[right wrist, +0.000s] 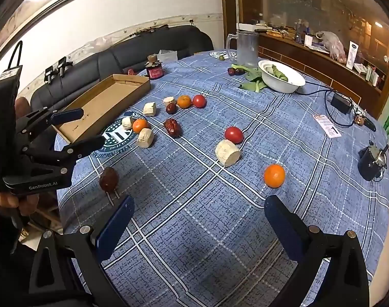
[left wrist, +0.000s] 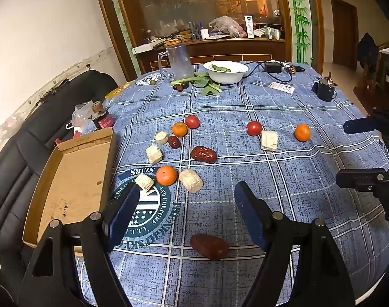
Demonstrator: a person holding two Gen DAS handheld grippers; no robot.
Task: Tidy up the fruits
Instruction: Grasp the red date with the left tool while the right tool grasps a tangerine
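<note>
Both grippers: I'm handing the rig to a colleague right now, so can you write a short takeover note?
Left gripper: open, empty, above the nearest red date.
Right gripper: open, empty, over bare tablecloth.
Fruit is scattered on the cloth: three oranges, e.g., two tomatoes, e.g., dates and pale chunks.
Cardboard tray at the left table edge holds no fruit.
Done: nothing sorted. Left: all of it.
</note>
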